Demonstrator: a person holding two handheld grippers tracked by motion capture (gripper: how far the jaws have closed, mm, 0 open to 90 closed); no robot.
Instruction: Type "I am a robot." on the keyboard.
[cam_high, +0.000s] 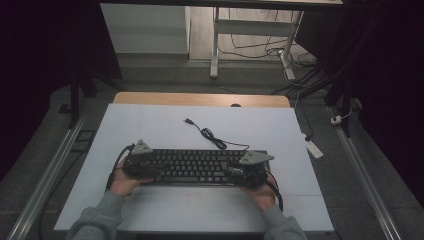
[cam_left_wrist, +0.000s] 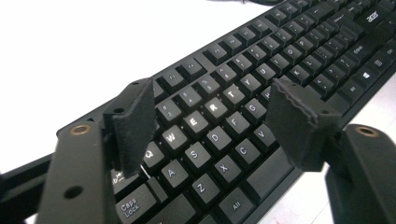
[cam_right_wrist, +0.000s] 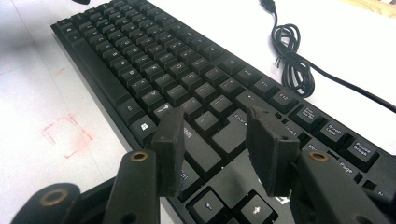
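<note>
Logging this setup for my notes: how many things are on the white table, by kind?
Keyboard: 1
Coiled cable: 1
Hand-held tools, left tool and right tool: 2
Total: 4

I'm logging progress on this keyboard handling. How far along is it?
Done: the keyboard lies flat on the white table, its cable loose behind it. In hand: the left gripper hovers open over the letter keys, and the right gripper hovers open over the keys near Enter. Left: neither grips the keyboard yet.
</note>
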